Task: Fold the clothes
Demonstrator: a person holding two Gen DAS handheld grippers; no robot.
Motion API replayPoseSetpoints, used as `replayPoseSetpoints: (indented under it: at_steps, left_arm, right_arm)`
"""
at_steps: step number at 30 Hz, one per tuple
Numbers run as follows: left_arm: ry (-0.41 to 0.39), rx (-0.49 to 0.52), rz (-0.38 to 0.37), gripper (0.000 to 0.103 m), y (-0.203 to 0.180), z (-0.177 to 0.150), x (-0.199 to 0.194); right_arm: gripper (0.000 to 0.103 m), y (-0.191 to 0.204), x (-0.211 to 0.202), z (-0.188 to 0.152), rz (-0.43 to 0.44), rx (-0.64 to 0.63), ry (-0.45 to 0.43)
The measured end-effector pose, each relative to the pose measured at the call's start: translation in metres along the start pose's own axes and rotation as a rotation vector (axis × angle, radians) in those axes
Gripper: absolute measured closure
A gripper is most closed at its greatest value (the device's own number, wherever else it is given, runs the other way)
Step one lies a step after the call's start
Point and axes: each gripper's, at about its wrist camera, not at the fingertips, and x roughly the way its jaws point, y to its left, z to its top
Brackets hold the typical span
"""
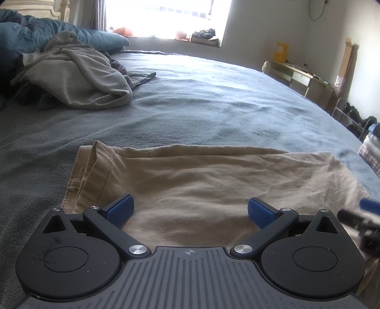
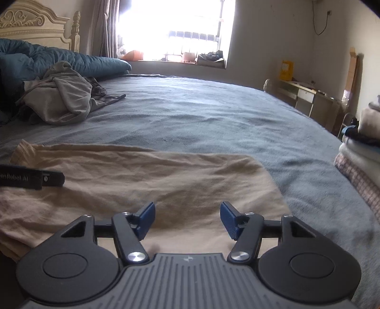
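While a crumpled grey garment lies far left on the grey-blue bedspread, the folded tan cotton trousers lie flat near. Over them, the left gripper, lettered "Robot AI" on its side, and the right gripper hover spread wide, gripping nothing.

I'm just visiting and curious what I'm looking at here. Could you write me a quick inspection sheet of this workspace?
Surface: bed with a grey-blue cover, mostly bare.
Job's things: tan garment lying flat at the near edge.
Clutter: crumpled grey clothes by a teal duvet; folded stack at the right.
Grippers: left gripper and right gripper both open over the garment, holding nothing.
Cables: a wire hanging on the wall.
Surroundings: bright window, desk, headboard.
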Motion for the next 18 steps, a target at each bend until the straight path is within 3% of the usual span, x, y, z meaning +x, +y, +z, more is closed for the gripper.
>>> replayPoseSetpoints:
  at_steps: [5, 18]
  left_arm:
    - [-0.05, -0.043, -0.039, 0.0, 0.009, -0.003, -0.007]
    - [-0.145, 0.026, 0.093, 0.0, 0.004, -0.019, -0.023]
  right_arm:
    - [0.041, -0.004, 0.008, -0.021, 0.023, 0.009, -0.005]
    - [0.039, -0.022, -0.004, -0.038, 0.126, 0.027, -0.103]
